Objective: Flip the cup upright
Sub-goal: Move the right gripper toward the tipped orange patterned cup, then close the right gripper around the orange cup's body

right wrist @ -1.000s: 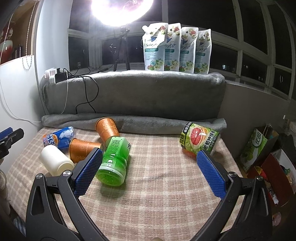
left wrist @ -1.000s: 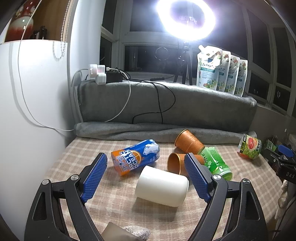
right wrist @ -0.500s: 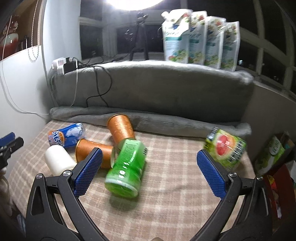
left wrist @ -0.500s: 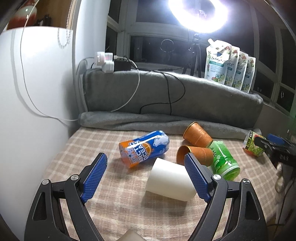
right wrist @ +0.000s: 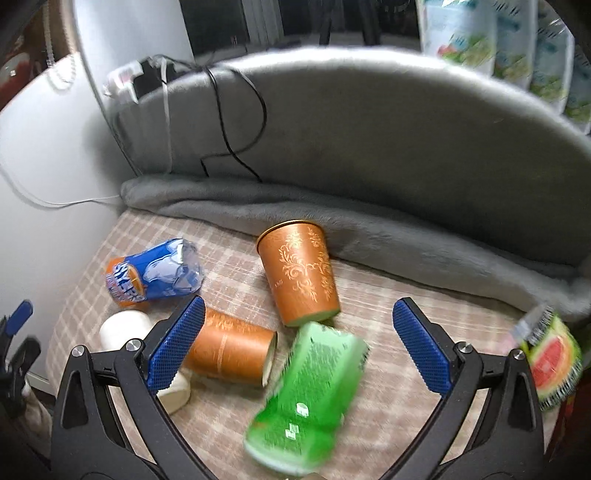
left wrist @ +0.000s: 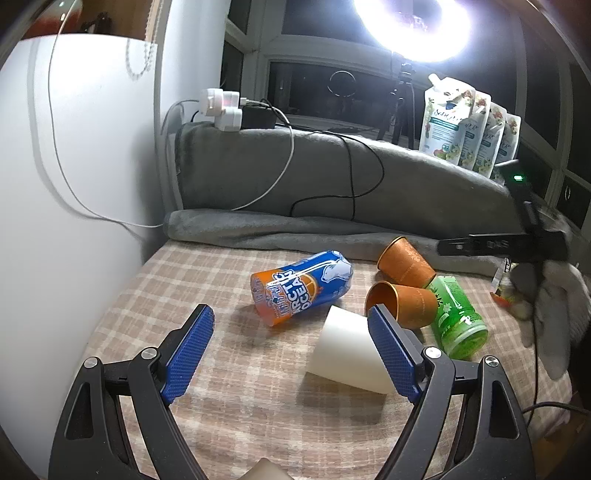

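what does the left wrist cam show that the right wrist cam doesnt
Only the left wrist view shows the ring light, its tripod and the open mouth of the nearer orange cup.

Only the right wrist view shows the floral pattern on the farther orange cup and the grapefruit carton's face.

Both show the blue can, white cup, green cup, grey blanket and an open, empty gripper: left, right.
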### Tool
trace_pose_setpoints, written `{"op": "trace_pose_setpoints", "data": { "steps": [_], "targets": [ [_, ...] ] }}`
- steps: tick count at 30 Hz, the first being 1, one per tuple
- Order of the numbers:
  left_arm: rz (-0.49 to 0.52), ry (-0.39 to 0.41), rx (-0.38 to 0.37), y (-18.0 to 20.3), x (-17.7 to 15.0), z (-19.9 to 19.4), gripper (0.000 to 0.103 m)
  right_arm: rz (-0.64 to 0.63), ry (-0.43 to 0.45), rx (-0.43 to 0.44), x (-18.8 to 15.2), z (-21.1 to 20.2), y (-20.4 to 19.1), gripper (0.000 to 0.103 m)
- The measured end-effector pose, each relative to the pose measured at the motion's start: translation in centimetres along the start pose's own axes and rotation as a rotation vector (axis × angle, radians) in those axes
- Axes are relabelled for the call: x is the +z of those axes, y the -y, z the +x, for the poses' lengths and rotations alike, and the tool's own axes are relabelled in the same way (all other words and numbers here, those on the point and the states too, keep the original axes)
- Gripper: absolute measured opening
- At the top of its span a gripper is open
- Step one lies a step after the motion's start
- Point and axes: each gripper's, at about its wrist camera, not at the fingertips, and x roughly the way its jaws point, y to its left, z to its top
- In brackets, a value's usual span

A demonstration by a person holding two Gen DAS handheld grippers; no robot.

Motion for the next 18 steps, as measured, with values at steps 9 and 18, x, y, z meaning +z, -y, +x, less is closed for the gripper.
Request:
{"op": "trace_pose_setpoints", "data": {
  "steps": [9,18],
  "targets": [
    [-0.012,-0.008,0.01,-0.9,0.0,0.4,0.086,0.012,-0.16,0.006,2.4,6.9,0.4,0.103],
    [-0.02,-0.015,0.008,-1.2,0.0,0.8,0.085,-0.01,-0.236,0.005,3.0,9.9,-0.2,0.096]
  ]
}}
